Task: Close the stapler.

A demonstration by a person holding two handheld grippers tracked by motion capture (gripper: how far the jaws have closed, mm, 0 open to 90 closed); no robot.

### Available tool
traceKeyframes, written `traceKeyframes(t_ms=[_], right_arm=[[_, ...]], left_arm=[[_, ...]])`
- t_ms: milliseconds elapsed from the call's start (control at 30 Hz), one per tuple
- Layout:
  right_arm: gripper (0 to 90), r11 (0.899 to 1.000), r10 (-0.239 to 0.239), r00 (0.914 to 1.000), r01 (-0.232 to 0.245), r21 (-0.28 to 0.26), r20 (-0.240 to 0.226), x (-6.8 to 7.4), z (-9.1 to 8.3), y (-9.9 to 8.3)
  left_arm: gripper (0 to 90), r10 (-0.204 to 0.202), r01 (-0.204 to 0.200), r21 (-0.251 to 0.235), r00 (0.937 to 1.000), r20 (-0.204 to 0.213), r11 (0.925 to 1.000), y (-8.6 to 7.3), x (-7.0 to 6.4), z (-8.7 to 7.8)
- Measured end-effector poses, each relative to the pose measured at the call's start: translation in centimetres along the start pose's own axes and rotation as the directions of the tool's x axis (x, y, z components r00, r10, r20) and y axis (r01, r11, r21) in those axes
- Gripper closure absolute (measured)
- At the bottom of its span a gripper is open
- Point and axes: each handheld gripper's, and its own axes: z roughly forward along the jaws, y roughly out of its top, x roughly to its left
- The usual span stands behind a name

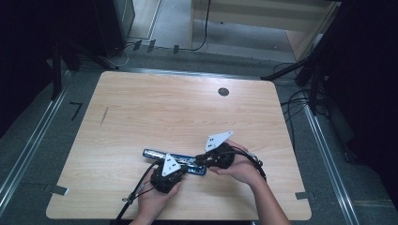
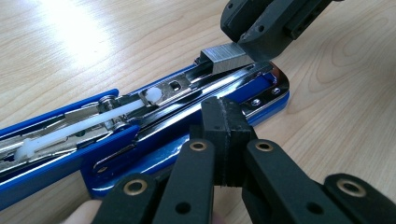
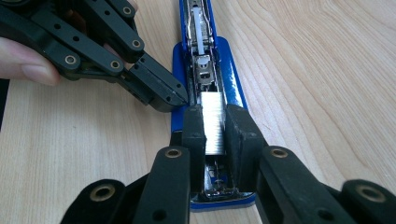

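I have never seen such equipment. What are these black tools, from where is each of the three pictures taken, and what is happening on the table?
A person sits at a wooden table and holds a hand-operated black gripper in each hand; there is no robot arm. The high view looks down from above the person. The other two pictures come from small cameras riding on each gripper, looking along its jaws.

A blue stapler lies opened on the table, its metal channel exposed. The right gripper is shut on a silver strip of staples, held over the channel at the stapler's front end. The left gripper is shut with its jaws against the stapler's blue side, apparently steadying it.
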Motion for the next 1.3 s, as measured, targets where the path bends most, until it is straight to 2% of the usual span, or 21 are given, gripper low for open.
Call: traceKeyframes(t_ms=[867,1067,1300], right_arm=[[78.9,1.0,0.015,0.9999,-0.015,-0.007,0.0,0.05,0.0,-0.12],[78.7,1.0,0.001,0.9999,-0.001,-0.008,-0.011,0.21,0.24,-0.21],[73.7,1.0,-0.003,0.9999,0.003,-0.025,-0.015,0.4,0.35,-0.37]], left_arm=[[90.0,-0.001,0.001,0.001,1.0,0.004,1.0,0.0,0.07,0.0],[90.0,-0.002,0.002,0.0,1.0,0.004,1.0,0.0,0.07,0.0],[90.0,-0.003,0.003,0.001,1.0,0.004,1.0,0.01,0.08,0.0]])
